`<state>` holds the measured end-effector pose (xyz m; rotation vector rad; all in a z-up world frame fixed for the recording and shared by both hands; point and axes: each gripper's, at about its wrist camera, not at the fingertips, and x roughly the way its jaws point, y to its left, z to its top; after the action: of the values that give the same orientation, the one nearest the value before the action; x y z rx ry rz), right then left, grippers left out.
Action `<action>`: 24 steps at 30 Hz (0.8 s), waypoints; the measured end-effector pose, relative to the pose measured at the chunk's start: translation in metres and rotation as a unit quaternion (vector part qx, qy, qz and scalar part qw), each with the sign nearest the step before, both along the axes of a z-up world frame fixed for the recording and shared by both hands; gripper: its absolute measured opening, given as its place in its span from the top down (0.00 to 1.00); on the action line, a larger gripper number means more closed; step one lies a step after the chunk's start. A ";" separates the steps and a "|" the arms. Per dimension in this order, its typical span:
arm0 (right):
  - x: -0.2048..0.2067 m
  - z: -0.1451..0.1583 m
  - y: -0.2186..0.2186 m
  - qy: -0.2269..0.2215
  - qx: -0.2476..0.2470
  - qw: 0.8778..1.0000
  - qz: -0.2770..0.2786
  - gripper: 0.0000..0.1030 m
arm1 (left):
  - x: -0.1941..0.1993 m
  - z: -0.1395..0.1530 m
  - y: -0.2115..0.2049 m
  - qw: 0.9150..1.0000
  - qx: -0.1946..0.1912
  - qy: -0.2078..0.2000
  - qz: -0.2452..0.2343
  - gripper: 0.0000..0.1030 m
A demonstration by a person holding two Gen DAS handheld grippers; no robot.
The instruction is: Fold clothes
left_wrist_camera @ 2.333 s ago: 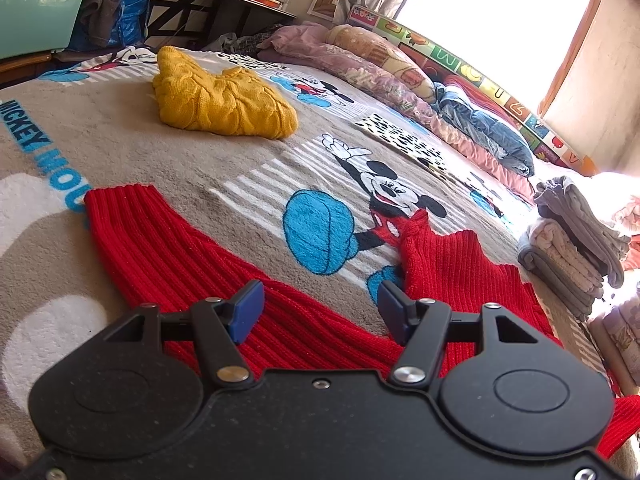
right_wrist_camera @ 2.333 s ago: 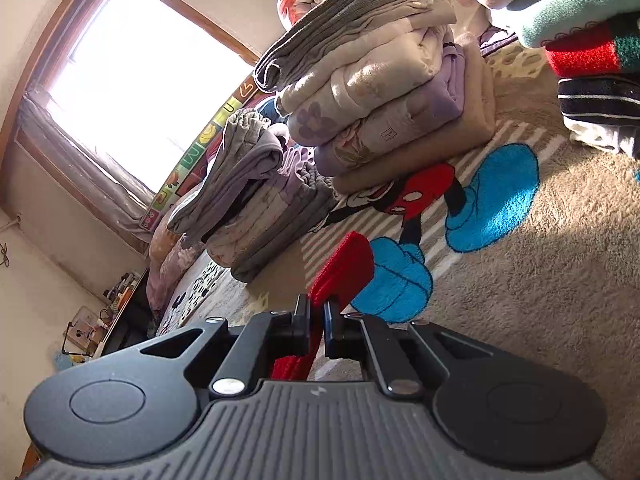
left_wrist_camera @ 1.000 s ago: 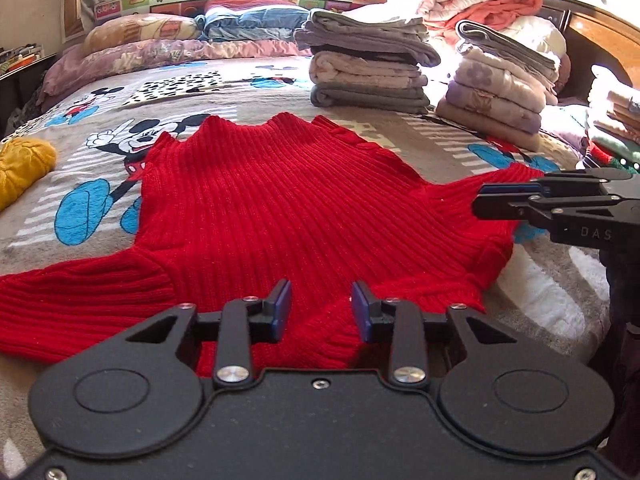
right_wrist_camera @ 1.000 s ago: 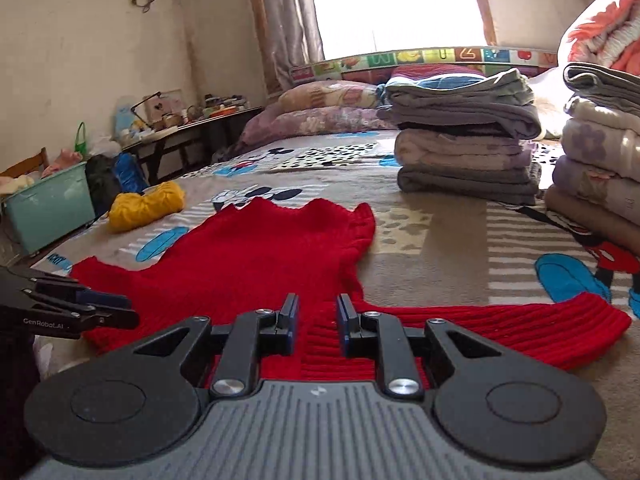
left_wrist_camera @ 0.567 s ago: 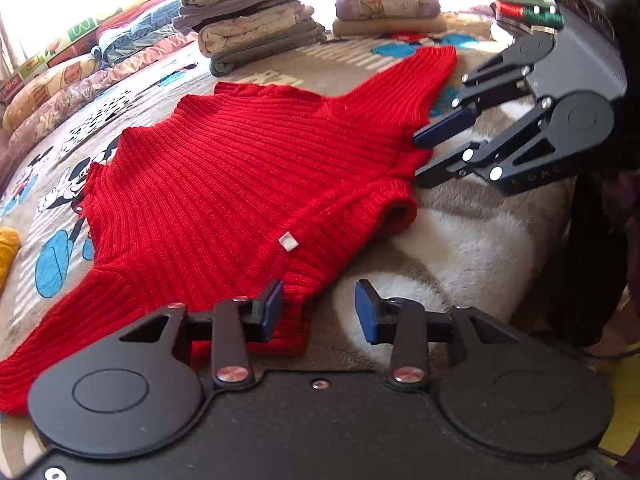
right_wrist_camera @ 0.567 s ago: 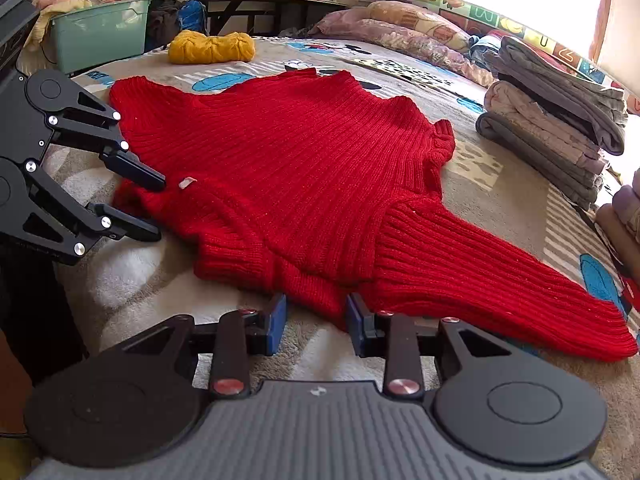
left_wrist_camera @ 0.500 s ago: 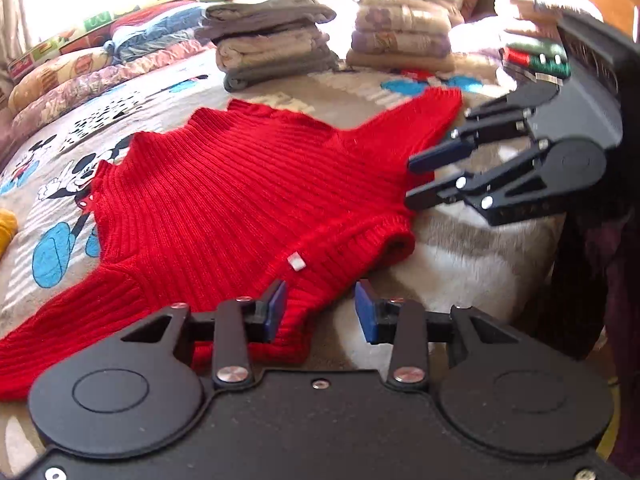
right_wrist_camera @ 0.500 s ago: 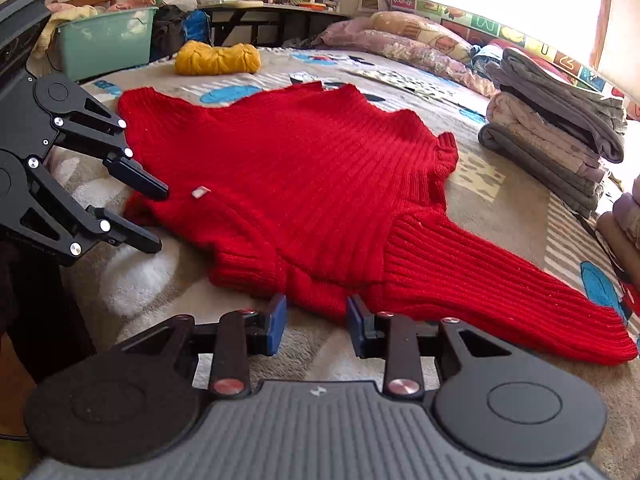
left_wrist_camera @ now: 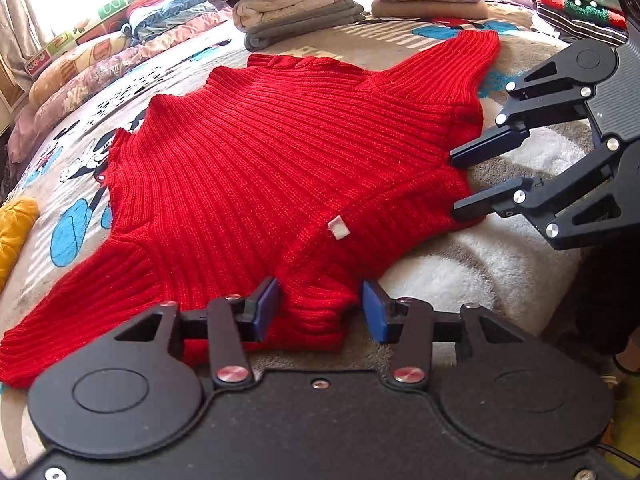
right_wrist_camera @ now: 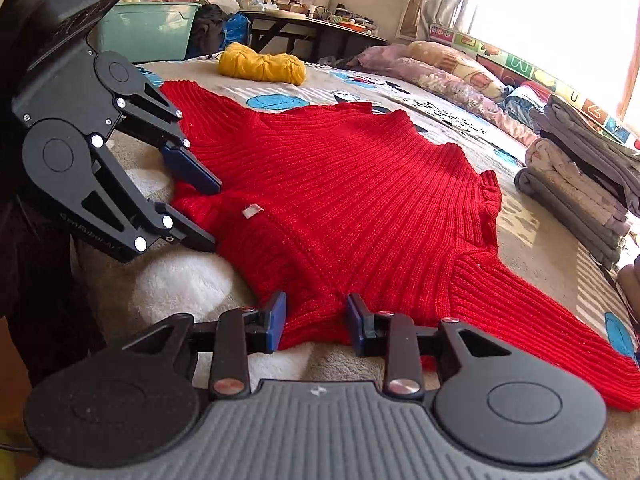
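A red ribbed sweater [left_wrist_camera: 260,152] lies spread flat on the Mickey Mouse blanket [left_wrist_camera: 460,264], sleeves out to both sides, a small white tag [left_wrist_camera: 338,227] near its hem. It also shows in the right wrist view [right_wrist_camera: 360,200]. My left gripper [left_wrist_camera: 320,310] is open with the hem's left corner between its blue pads. My right gripper [right_wrist_camera: 316,322] is open around the hem's right corner. Each gripper shows in the other's view, the right gripper [left_wrist_camera: 464,184] and the left gripper [right_wrist_camera: 208,216], both open at the hem.
Stacks of folded clothes [left_wrist_camera: 296,4] stand at the far side of the bed, also in the right wrist view [right_wrist_camera: 580,176]. A yellow knit [right_wrist_camera: 262,66] lies beyond the left sleeve. A teal bin [right_wrist_camera: 148,30] and cluttered desk [right_wrist_camera: 312,20] stand off the bed.
Both grippers have moved in to the sweater's bottom hem; its corners now sit between the open pads. Earlier the right gripper was shut on a sleeve.
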<state>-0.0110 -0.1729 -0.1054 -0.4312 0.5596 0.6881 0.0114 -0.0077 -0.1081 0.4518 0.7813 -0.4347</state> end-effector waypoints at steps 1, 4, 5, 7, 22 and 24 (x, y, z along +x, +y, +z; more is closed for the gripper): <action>-0.001 0.001 0.000 0.002 -0.003 1.000 -0.001 0.67 | -0.001 0.004 0.003 1.000 -0.004 0.008 0.001 0.55; -0.005 0.008 0.001 0.015 -0.015 1.000 -0.001 0.68 | -0.004 0.020 0.013 0.999 -0.029 0.026 0.011 0.54; -0.008 0.009 -0.001 0.022 -0.017 1.000 0.006 0.68 | -0.004 0.028 0.018 0.998 -0.046 0.023 0.022 0.54; -0.010 0.015 -0.005 0.031 -0.005 0.999 0.011 0.68 | -0.002 0.046 0.030 0.995 -0.084 0.010 0.055 0.50; 0.080 0.023 -0.103 0.126 0.265 0.944 -0.154 0.65 | 0.130 0.076 0.138 0.906 -0.285 -0.038 0.311 0.39; 0.098 0.020 -0.110 0.139 0.282 0.934 -0.170 0.63 | 0.152 0.073 0.148 0.904 -0.285 -0.024 0.316 0.39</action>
<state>0.0870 -0.2831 -0.0857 0.3042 0.6525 0.5452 0.1636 0.1401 -0.0347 -0.3434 0.6692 -0.0255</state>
